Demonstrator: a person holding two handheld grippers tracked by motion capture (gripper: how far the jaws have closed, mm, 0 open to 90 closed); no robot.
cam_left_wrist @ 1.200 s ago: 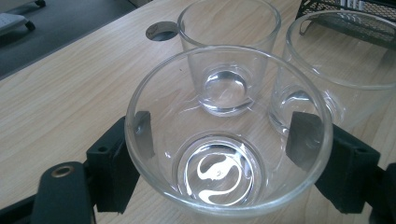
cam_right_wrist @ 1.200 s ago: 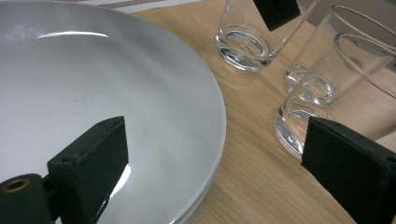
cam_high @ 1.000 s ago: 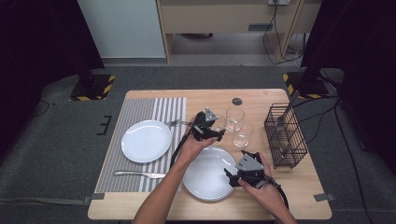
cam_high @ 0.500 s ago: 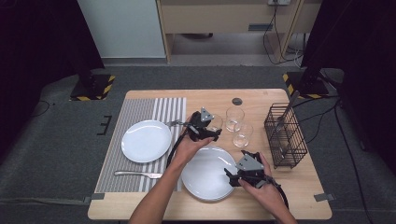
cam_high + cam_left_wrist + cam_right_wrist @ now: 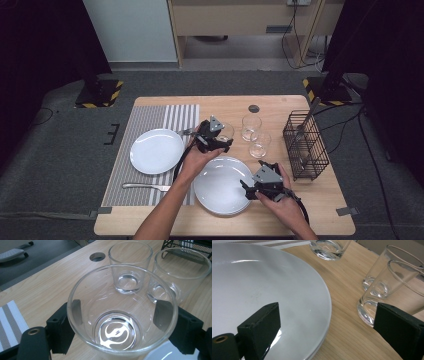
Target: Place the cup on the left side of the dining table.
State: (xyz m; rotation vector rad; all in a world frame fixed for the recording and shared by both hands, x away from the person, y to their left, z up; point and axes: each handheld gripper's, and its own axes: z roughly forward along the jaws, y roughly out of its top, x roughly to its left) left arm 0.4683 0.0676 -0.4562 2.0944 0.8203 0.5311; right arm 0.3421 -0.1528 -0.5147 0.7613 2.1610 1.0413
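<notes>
A clear drinking glass [image 5: 117, 290] sits between the jaws of my left gripper [image 5: 120, 312], whose pads press on its outer wall from both sides. From above, the left gripper [image 5: 215, 136] holds this glass [image 5: 224, 131] just beyond the large white plate [image 5: 220, 185], near the placemat's right edge. My right gripper [image 5: 248, 187] hovers at that plate's right rim. In the right gripper view its jaws stand wide open [image 5: 332, 315] over the plate's edge [image 5: 287, 290] with nothing between them.
Two more empty glasses [image 5: 251, 127] [image 5: 260, 145] stand right of the held one. A black wire basket [image 5: 305, 145] stands at the table's right side. A smaller white plate [image 5: 156, 151] and a fork [image 5: 145, 187] lie on the striped placemat [image 5: 150, 120].
My left gripper has drifted a little to the left and slightly up with the glass in it. The right gripper has kept still.
</notes>
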